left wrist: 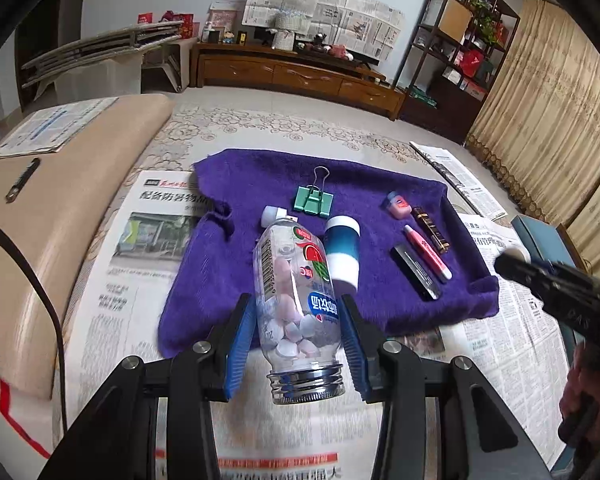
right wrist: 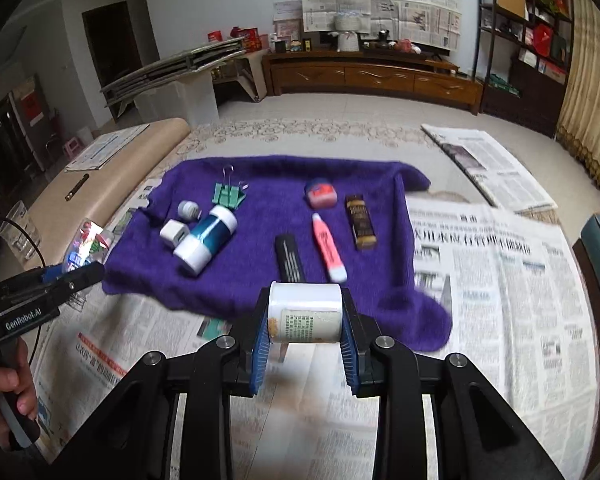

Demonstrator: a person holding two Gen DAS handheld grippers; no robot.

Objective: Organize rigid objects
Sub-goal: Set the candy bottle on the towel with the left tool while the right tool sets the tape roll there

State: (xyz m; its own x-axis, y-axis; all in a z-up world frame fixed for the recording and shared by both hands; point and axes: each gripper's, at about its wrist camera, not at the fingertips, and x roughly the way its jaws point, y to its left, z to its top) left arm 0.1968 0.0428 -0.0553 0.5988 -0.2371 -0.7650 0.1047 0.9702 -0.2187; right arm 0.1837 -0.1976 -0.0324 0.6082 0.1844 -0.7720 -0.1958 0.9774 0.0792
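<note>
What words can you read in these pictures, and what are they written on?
"GenRobot.AI": on the side of the left hand-held gripper, seen from the right wrist.
Clear bottle in the left hand-held gripper: its label is upside down, unreadable.
White jar in the right hand-held gripper: small print, too blurred.
Newspapers: large Chinese headlines, too blurred to quote.
Brown tube on the purple towel: gold lettering, too small.

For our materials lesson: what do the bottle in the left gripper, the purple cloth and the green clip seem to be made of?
Bottle: clear, glossy, likely plastic; the tablets inside show through, and its threaded neck has no cap.
Purple cloth: soft, matte, fuzzy fabric, probably towelling; its edges fold and ripple.
Green clip: looks like painted metal with shiny wire handles.
</note>
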